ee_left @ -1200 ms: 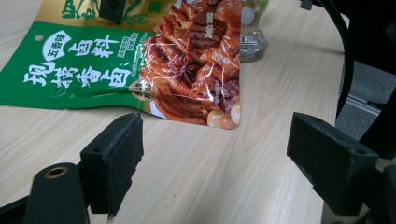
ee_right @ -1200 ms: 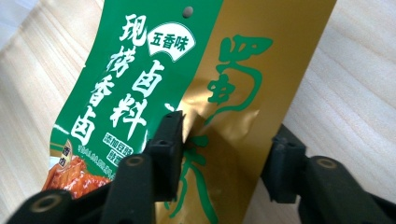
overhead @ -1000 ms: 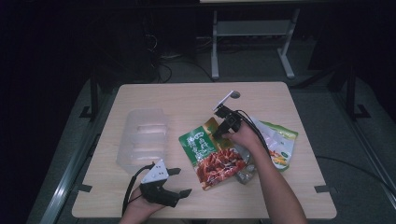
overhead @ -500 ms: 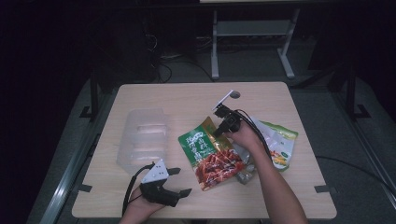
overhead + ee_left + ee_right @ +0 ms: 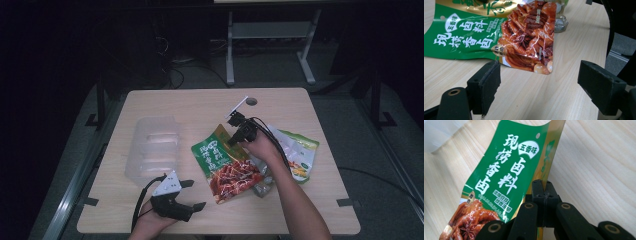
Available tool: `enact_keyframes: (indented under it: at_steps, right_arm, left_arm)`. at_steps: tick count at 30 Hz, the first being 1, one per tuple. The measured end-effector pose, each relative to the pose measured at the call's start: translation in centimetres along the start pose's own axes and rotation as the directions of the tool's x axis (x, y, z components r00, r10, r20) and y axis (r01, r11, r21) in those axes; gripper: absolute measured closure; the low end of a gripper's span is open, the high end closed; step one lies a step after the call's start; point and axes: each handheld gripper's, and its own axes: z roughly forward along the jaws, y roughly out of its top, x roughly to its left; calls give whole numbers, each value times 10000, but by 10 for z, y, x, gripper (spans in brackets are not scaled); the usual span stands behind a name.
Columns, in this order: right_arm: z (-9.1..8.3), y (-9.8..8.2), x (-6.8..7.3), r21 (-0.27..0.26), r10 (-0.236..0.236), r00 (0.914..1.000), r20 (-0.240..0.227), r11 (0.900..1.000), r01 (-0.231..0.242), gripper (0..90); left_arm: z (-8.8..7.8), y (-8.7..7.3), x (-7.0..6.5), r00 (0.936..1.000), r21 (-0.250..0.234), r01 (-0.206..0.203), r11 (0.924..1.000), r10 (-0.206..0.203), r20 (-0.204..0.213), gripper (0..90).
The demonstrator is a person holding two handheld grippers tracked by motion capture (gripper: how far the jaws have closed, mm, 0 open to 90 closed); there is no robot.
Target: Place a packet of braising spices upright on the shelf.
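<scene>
Pinching the edge of the green seasoning packet point(image 5: 499, 177), the right claw point(image 5: 544, 195) has its jaws pressed together on the gold side strip, having just been closing onto it. In the high view that packet point(image 5: 225, 162) lies at the centre of the worktop point(image 5: 190, 107), its upper end tilted up under the right claw point(image 5: 235, 137), with another packet point(image 5: 300, 152) to its right and a clear plastic tray point(image 5: 152, 147) to its left. The left claw point(image 5: 192, 195) rests low in the frame with jaws wide apart and nothing between them; its own view shows the packet's lower corner point(image 5: 529, 50) just beyond them.

The grip looks thin: only a narrow strip of slick film is caught. A quick lift could let it slide free, or the floppy pouch could fold and drag the neighbouring packet along.
</scene>
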Motion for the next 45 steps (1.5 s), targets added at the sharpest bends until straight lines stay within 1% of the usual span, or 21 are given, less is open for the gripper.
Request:
enact_keyframes:
  at_steps: [7, 13, 19, 21, 23, 26, 27, 29, 30, 31, 32, 33, 35, 37, 38, 40, 41, 42, 43, 44, 45]
  right_arm:
    - [-10, -2, 6, -245, -194, 9997, 131, 9995, 197, 900]
    - [-29, -5, 16, -794, -445, 9987, 262, 9958, 465, 900]
    - [-54, -12, 29, -1544, -758, 9965, 343, 9847, 802, 900]
    - [-61, -17, 34, -1896, -824, 9959, 381, 9779, 882, 900]
    - [-67, -23, 37, -2207, -840, 9958, 358, 9712, 898, 900]
    - [-73, -31, 40, -2360, -840, 9954, 450, 9674, 923, 900]
    - [-75, -34, 40, -2447, -841, 9954, 450, 9652, 927, 900]
    - [-80, -39, 41, -2597, -866, 9950, 488, 9609, 964, 900]
    - [-82, -42, 42, -2673, -847, 9953, 475, 9590, 944, 900]
    - [-84, -44, 43, -2763, -925, 9941, 561, 9554, 1045, 900]
    - [-87, -45, 45, -2819, -866, 9946, 572, 9543, 993, 900]
    - [-89, -47, 45, -2881, -981, 9929, 679, 9508, 1137, 900]
    - [-95, -50, 48, -3009, -1001, 9924, 720, 9464, 1173, 900]
    - [-100, -53, 49, -3175, -1090, 9911, 768, 9396, 1279, 900]
    - [-102, -55, 51, -3227, -1067, 9914, 760, 9381, 1257, 900]
    - [-106, -58, 53, -3385, -1128, 9906, 776, 9316, 1326, 900]
    - [-107, -60, 53, -3427, -1227, 9889, 838, 9283, 1443, 900]
    - [-109, -62, 54, -3490, -1197, 9894, 825, 9264, 1412, 900]
    - [-110, -64, 55, -3559, -1177, 9897, 812, 9241, 1391, 900]
    - [-111, -66, 55, -3652, -1222, 9892, 811, 9198, 1435, 900]
    - [-111, -69, 56, -3721, -1210, 9893, 811, 9172, 1426, 900]
  left_arm:
    - [1, 0, 0, 10000, -11, -16, 10000, 16, 20, 183]
    - [3, 1, -2, 9999, 21, 107, 9999, -107, 116, 183]
    - [11, 7, -4, 9970, -251, 618, 9978, -605, 478, 184]
    - [14, 11, -5, 9977, -200, 568, 9982, -560, 384, 185]
    - [18, 13, -3, 9976, -221, 653, 9976, -647, 264, 185]
    - [24, 16, 1, 9960, -134, 891, 9959, -891, -7, 187]
    - [27, 16, 3, 9946, -216, 1029, 9945, -1032, -94, 188]
    - [31, 18, 8, 9917, -316, 1279, 9913, -1282, -75, 189]
    - [34, 18, 9, 9875, -462, 1570, 9865, -1575, -56, 190]
    - [36, 19, 11, 9877, -494, 1547, 9867, -1557, -170, 191]
    - [39, 20, 13, 9859, -531, 1653, 9848, -1665, -184, 192]
    - [42, 20, 14, 9825, -520, 1836, 9816, -1850, -231, 193]
    - [48, 21, 18, 9762, -549, 2112, 9759, -2135, -385, 198]
    - [54, 21, 23, 9711, -516, 2344, 9708, -2363, -343, 212]
    - [58, 22, 24, 9663, -561, 2538, 9656, -2557, -302, 220]
    - [64, 24, 27, 9603, -505, 2768, 9596, -2781, -202, 235]
    - [67, 25, 29, 9587, -570, 2834, 9573, -2843, -91, 240]
    - [70, 27, 31, 9532, -656, 3018, 9511, -3021, 50, 249]
    - [72, 29, 32, 9500, -663, 3123, 9477, -3122, 120, 265]
    - [75, 30, 34, 9499, -653, 3124, 9477, -3121, 144, 277]
    - [77, 32, 35, 9457, -667, 3249, 9434, -3243, 209, 296]
